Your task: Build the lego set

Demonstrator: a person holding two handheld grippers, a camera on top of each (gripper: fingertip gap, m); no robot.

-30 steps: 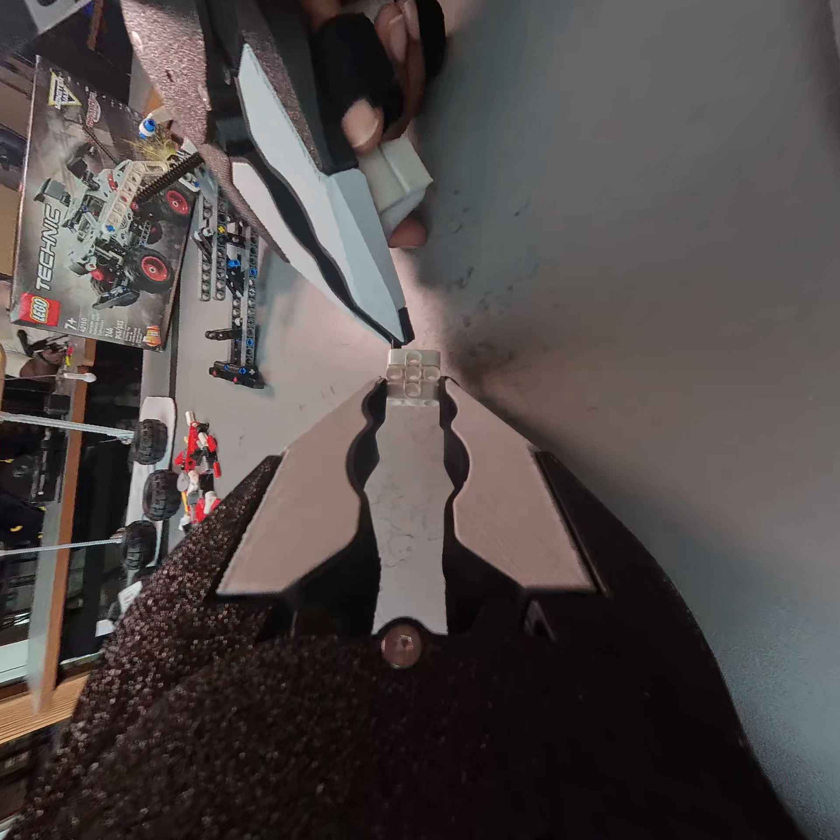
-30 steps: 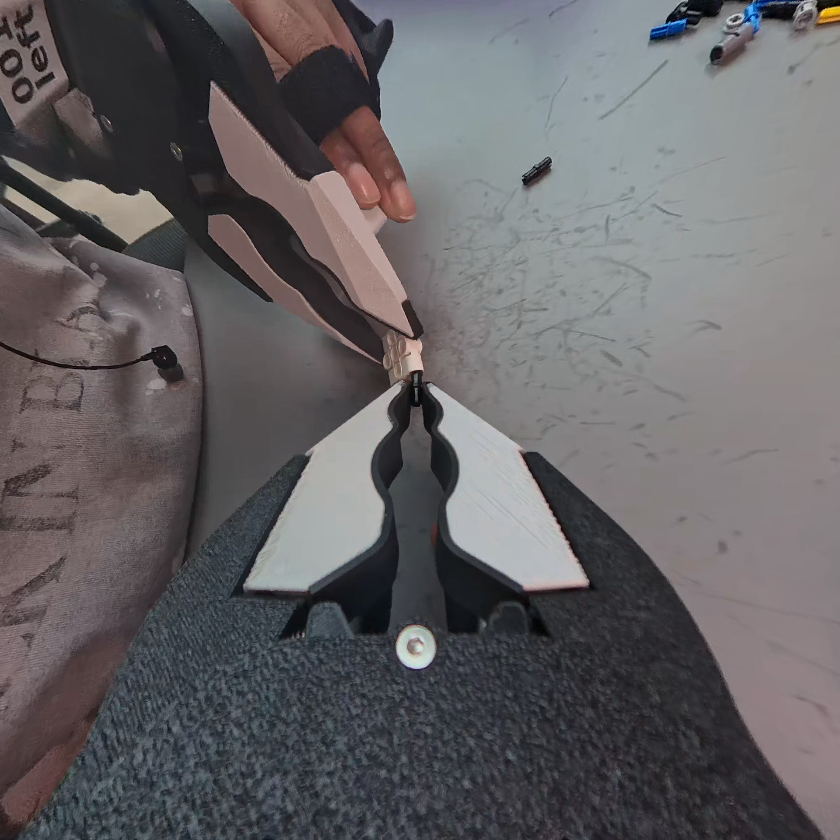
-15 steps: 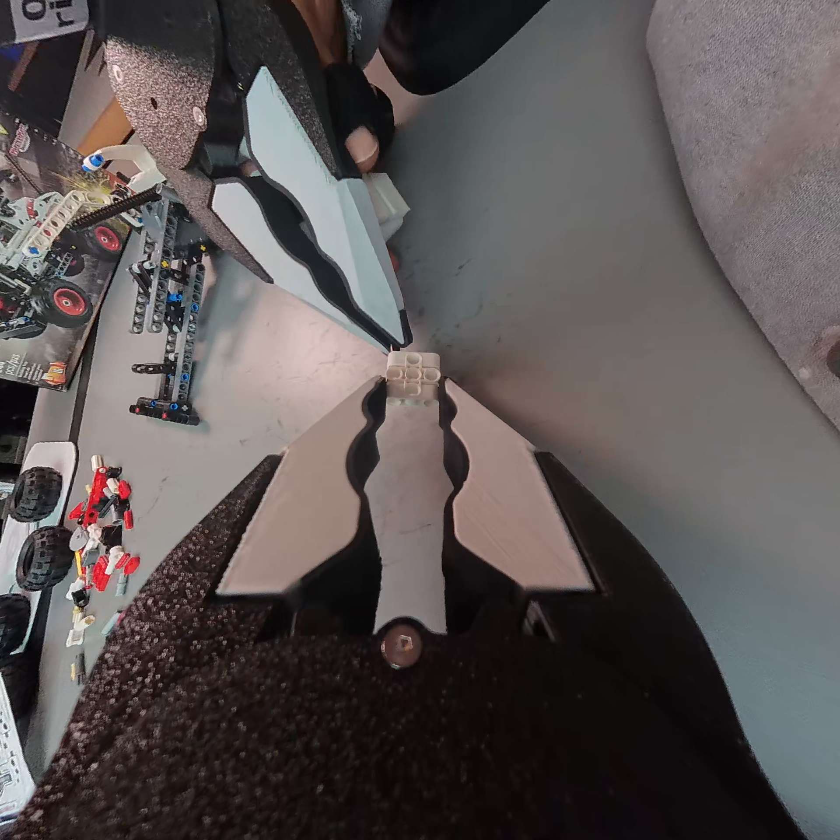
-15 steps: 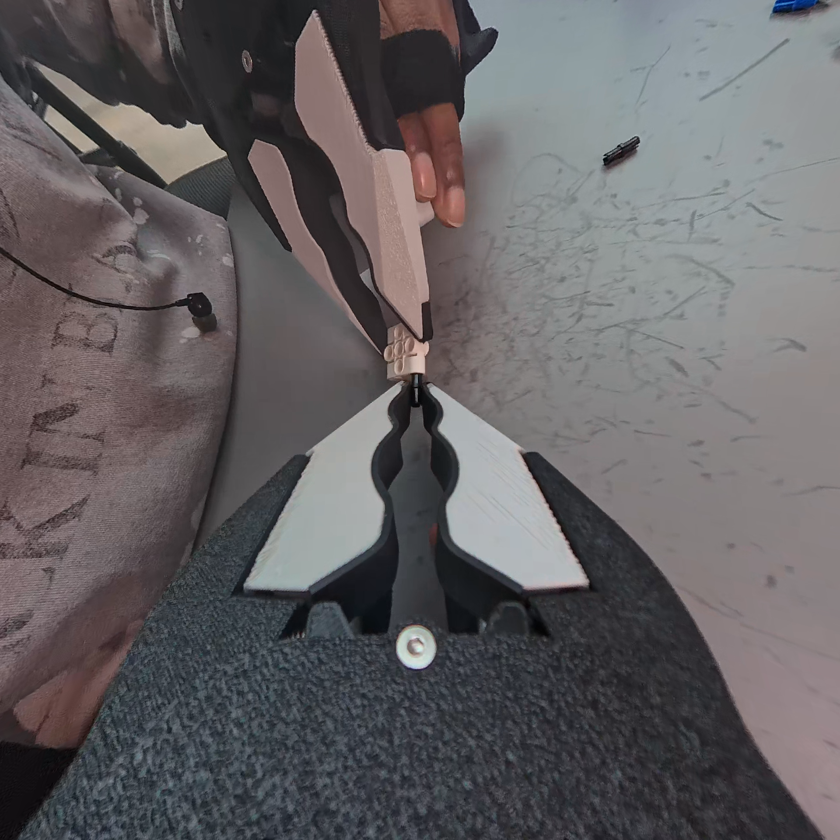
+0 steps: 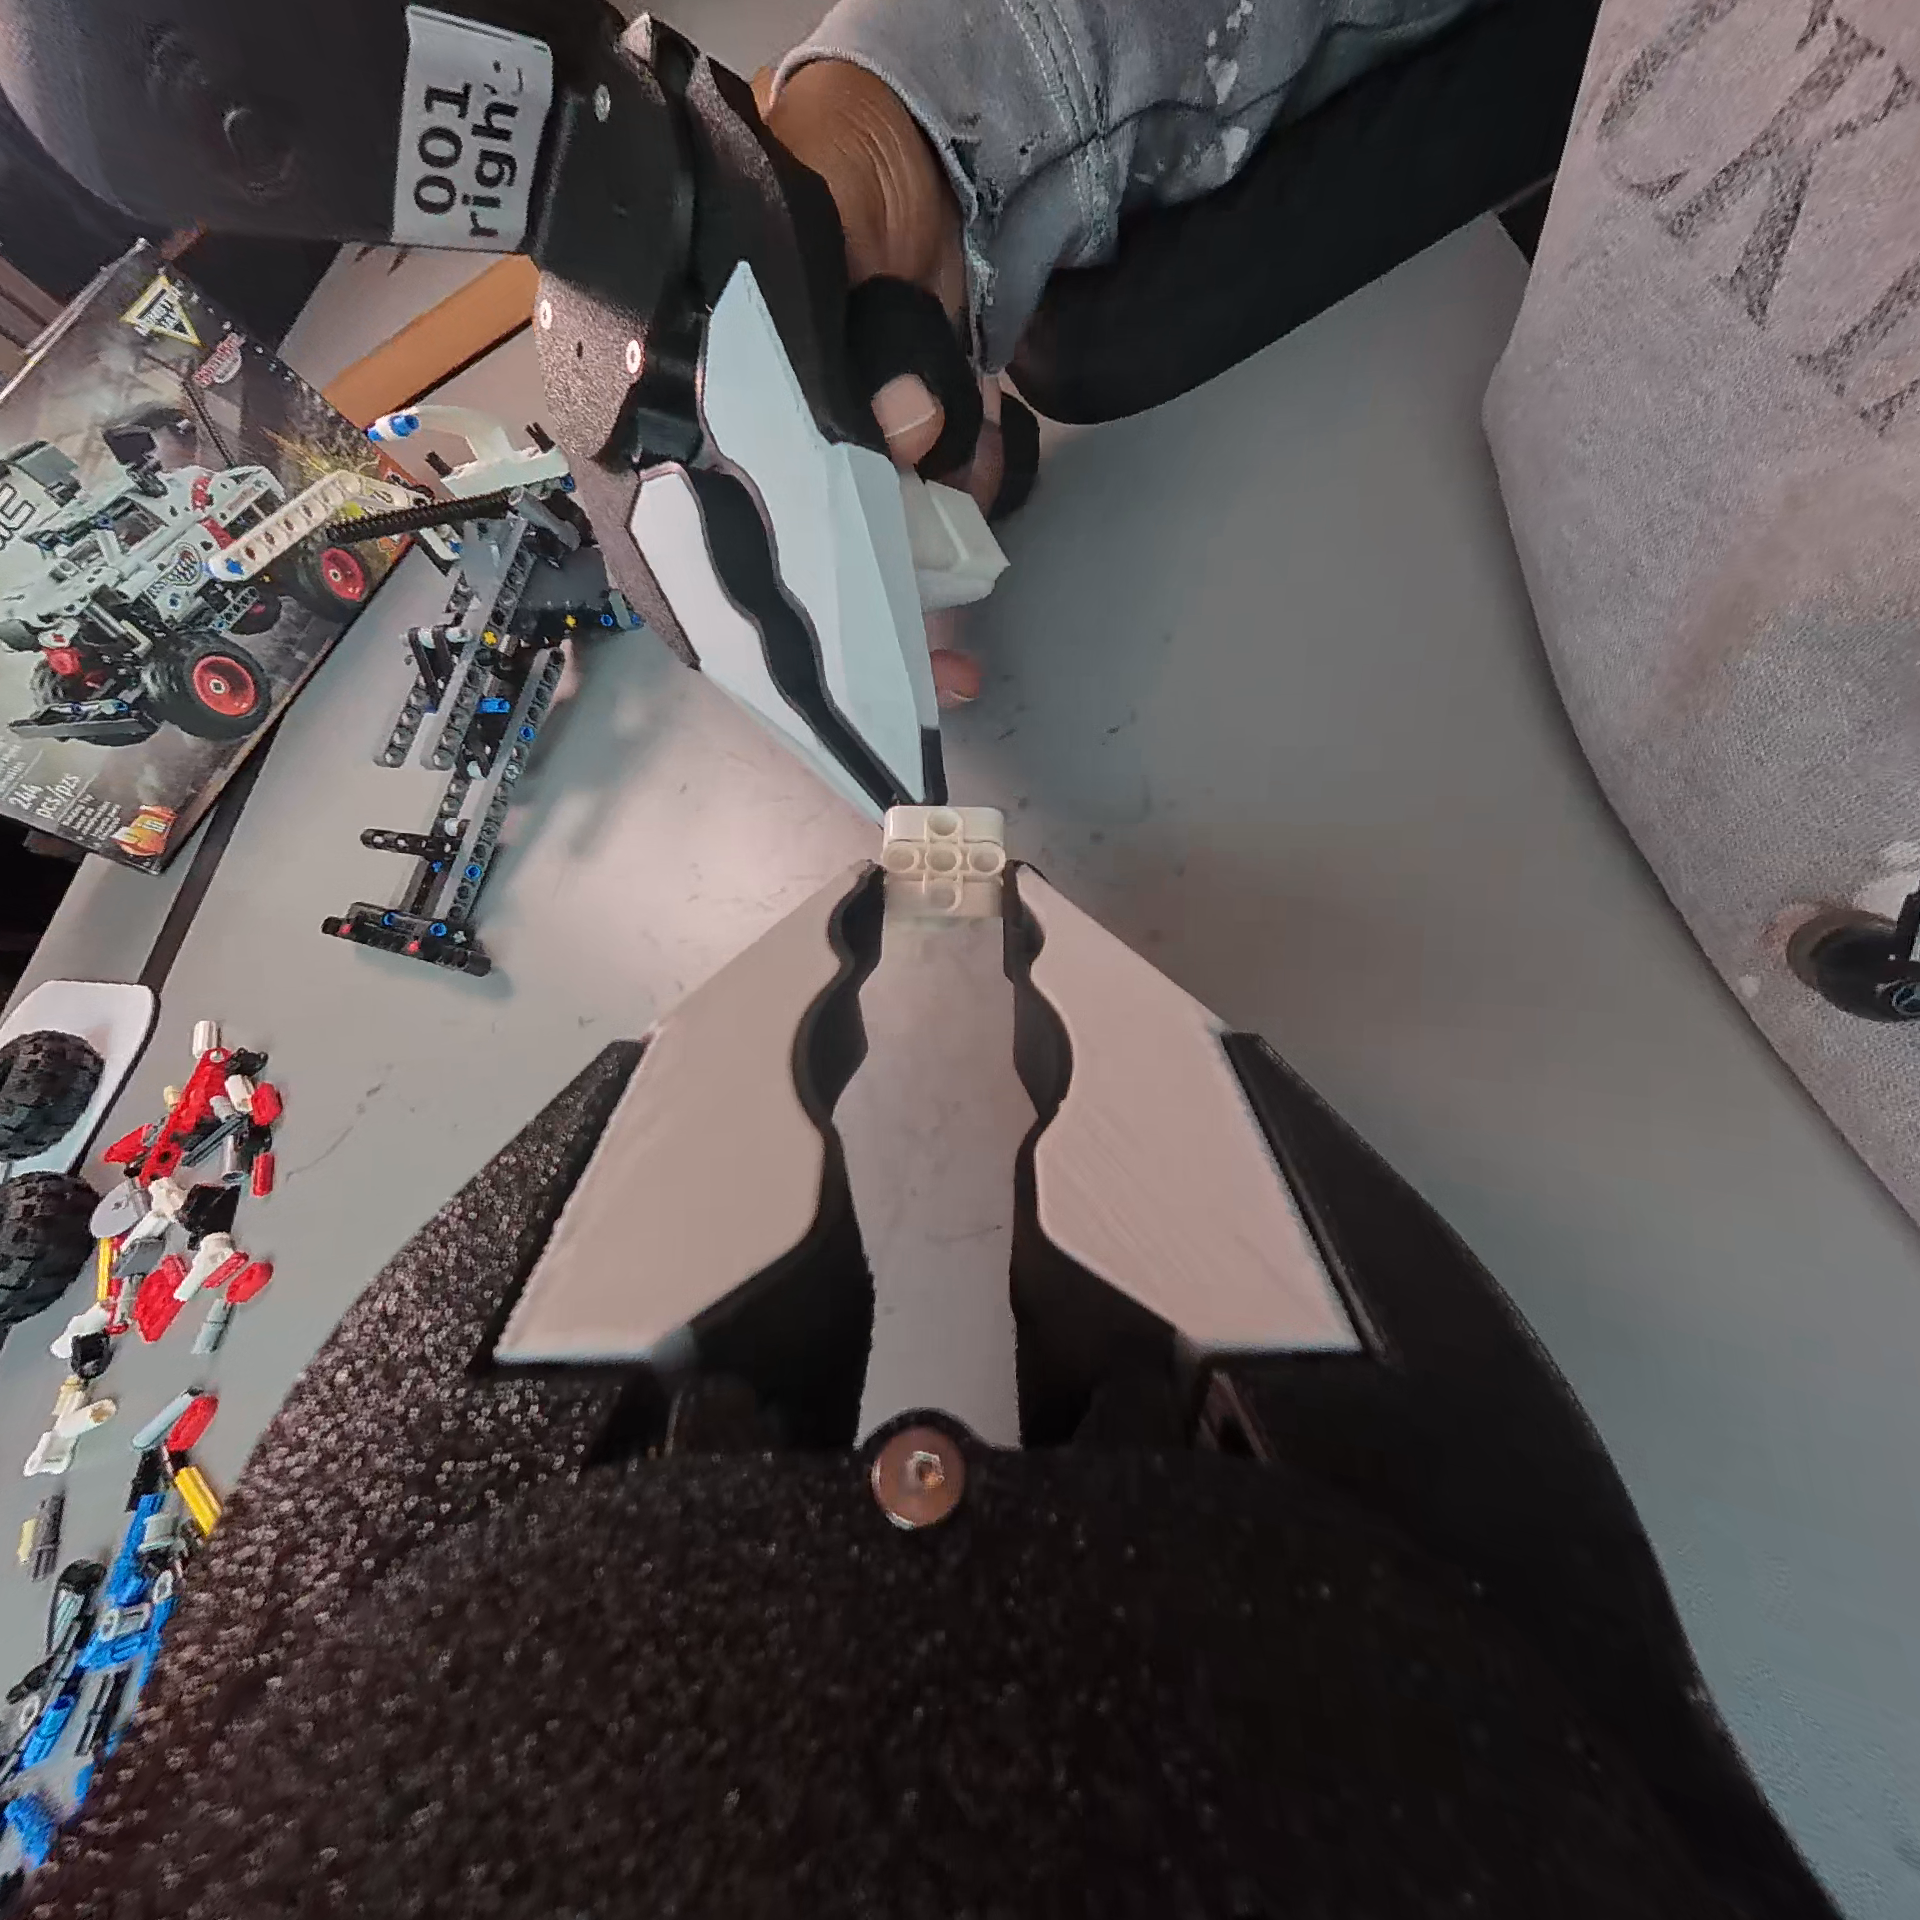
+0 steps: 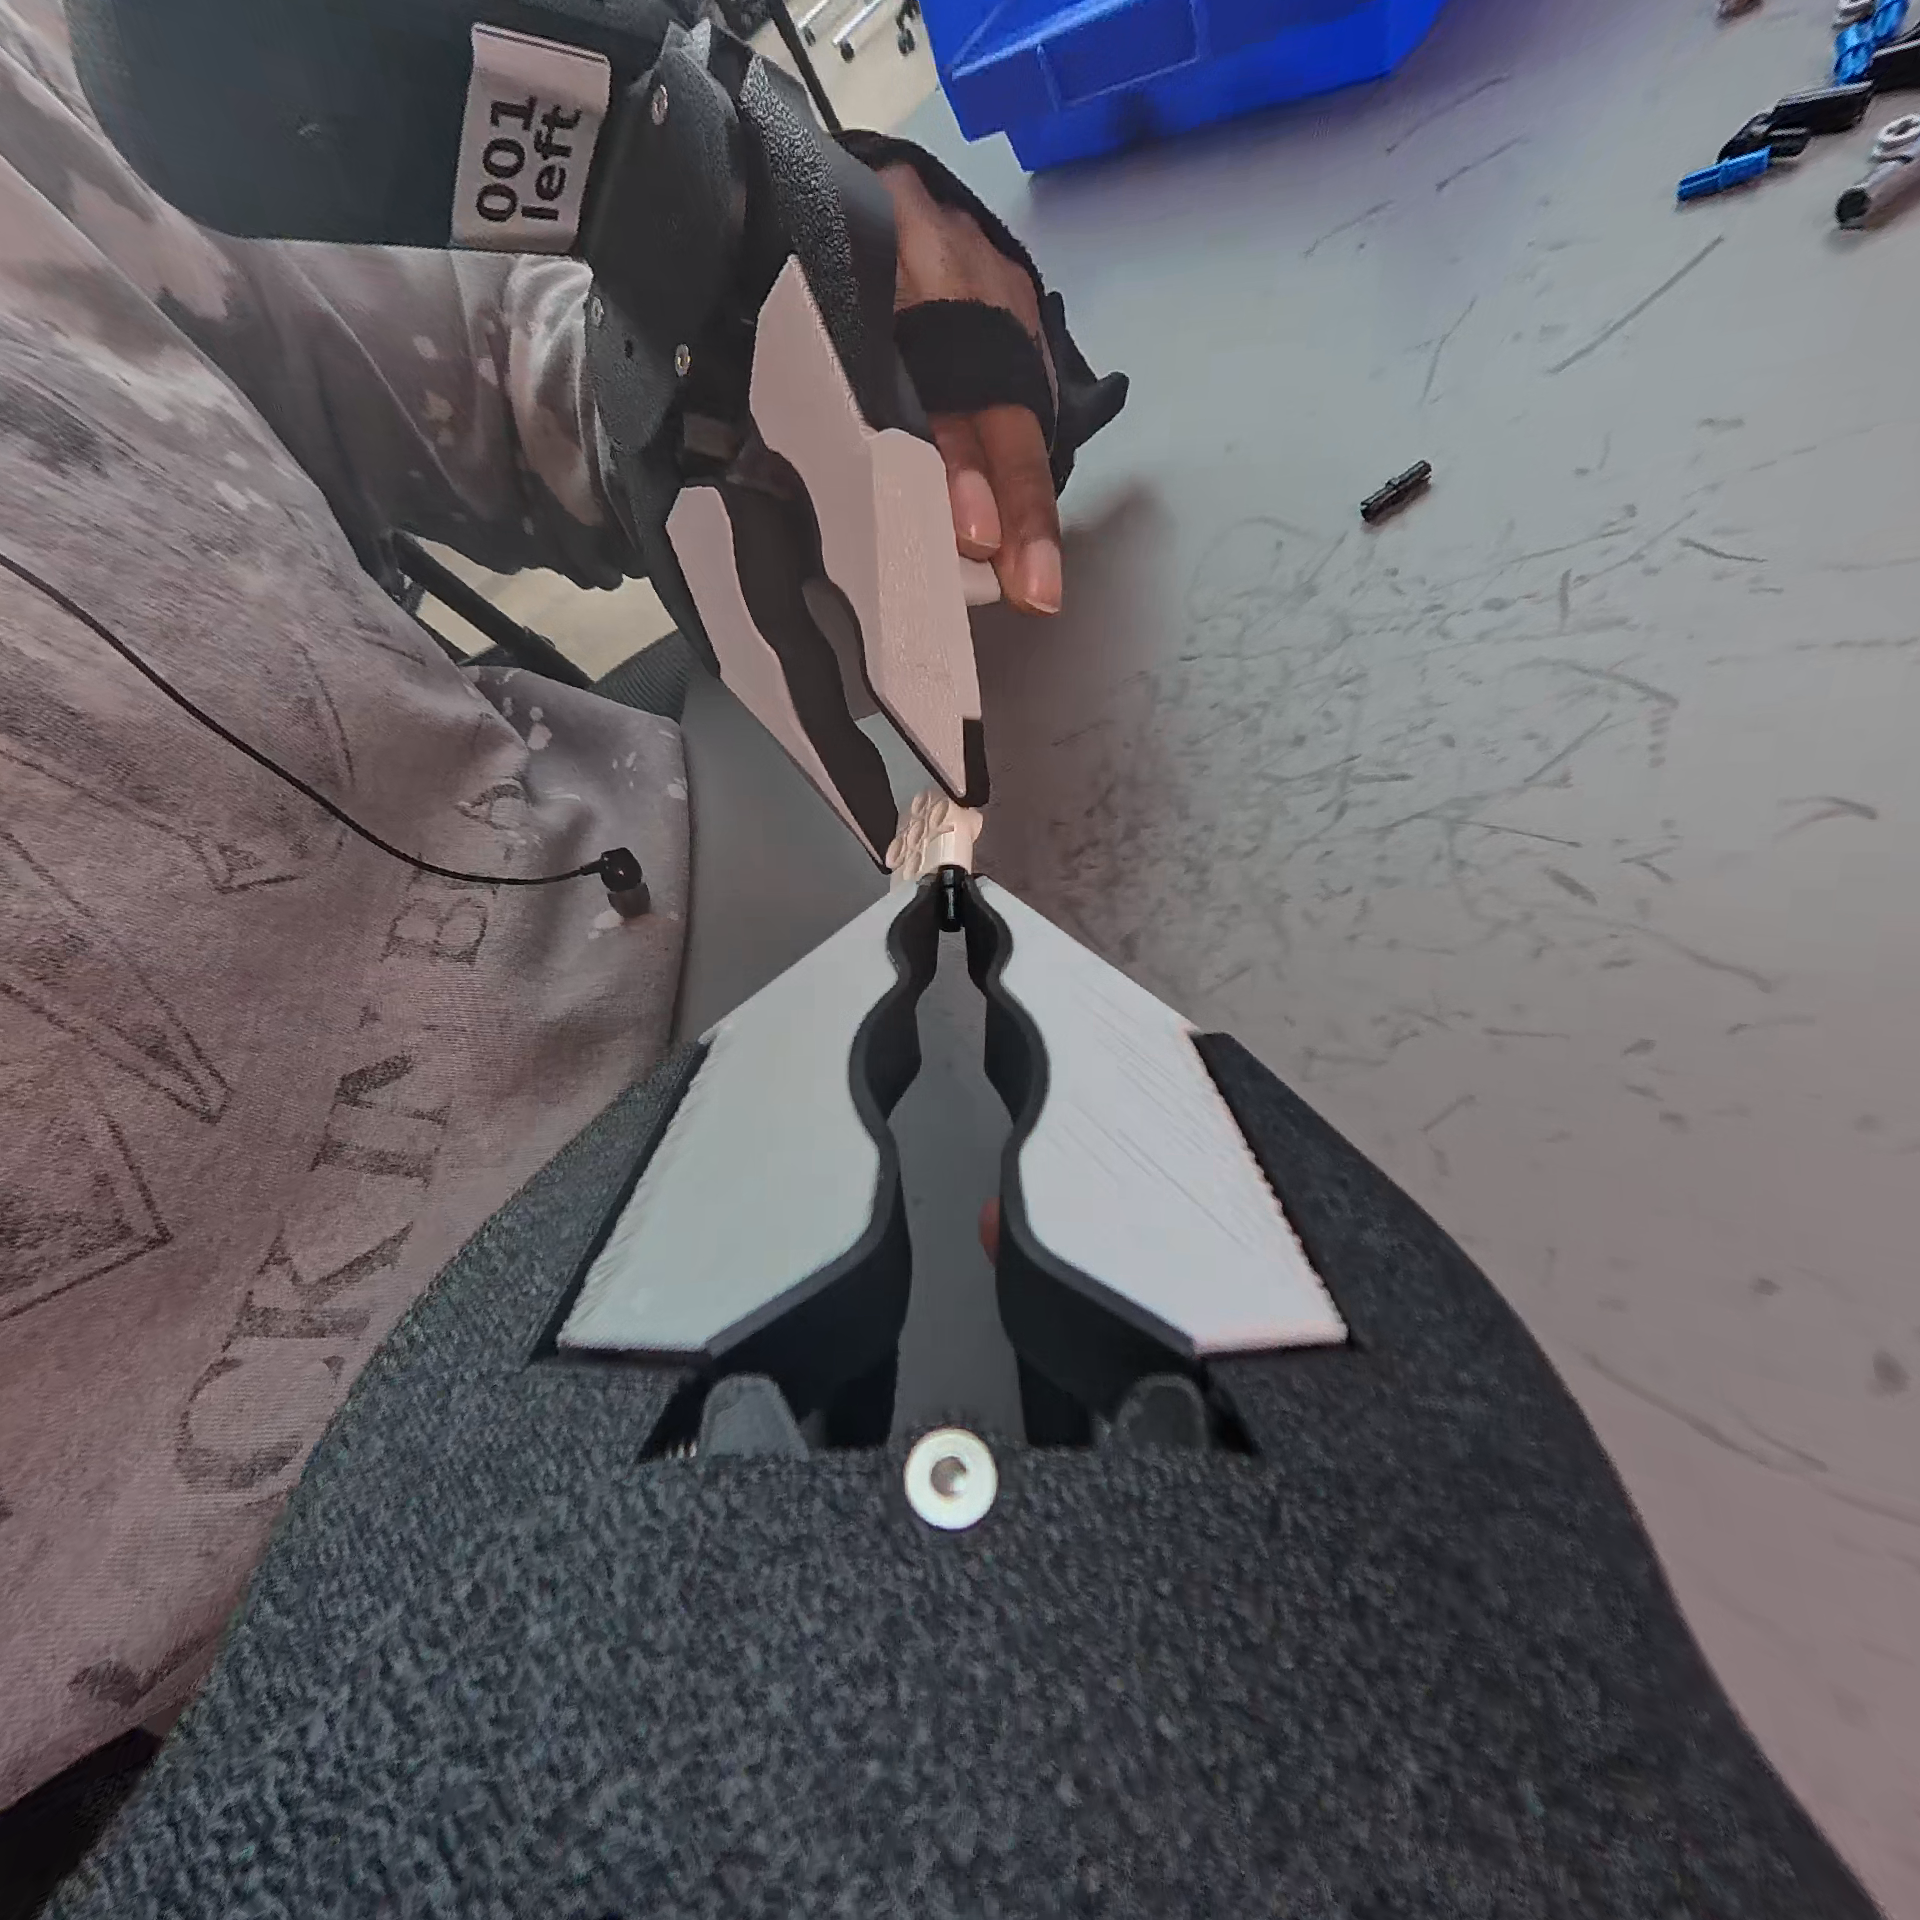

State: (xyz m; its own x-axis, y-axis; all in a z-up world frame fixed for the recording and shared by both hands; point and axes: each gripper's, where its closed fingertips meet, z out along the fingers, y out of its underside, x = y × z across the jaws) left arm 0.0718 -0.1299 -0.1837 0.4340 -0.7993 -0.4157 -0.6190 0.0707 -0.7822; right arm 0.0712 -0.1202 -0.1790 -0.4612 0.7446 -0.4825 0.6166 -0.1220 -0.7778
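Observation:
My left gripper (image 5: pixel 943 883) is shut on a small white connector piece (image 5: pixel 943 857) with round holes, held above the grey table (image 5: pixel 1195 727). My right gripper (image 6: pixel 950 902) is shut on a short black pin (image 6: pixel 949 899), whose tip meets the white connector (image 6: pixel 940 831). In the left wrist view the right gripper's fingertips (image 5: pixel 914 769) come down from the upper left onto the connector's top edge. In the right wrist view the left gripper's fingers (image 6: pixel 914 623) reach in from above.
A half-built grey and black frame (image 5: pixel 478 727) lies at the left beside the set's box (image 5: pixel 156 582). Loose red, white and blue pieces (image 5: pixel 177 1195) and black tyres (image 5: pixel 42 1081) lie at the left edge. A spare black pin (image 6: pixel 1395 490) and a blue bin (image 6: pixel 1164 62) lie farther off. Only a small space, under 4 cm, lies between the two pairs of fingers.
Both grippers have swung together, so the views have rotated: the box slid up and left, the person's sleeve came into view. The pin and connector stay pressed together.

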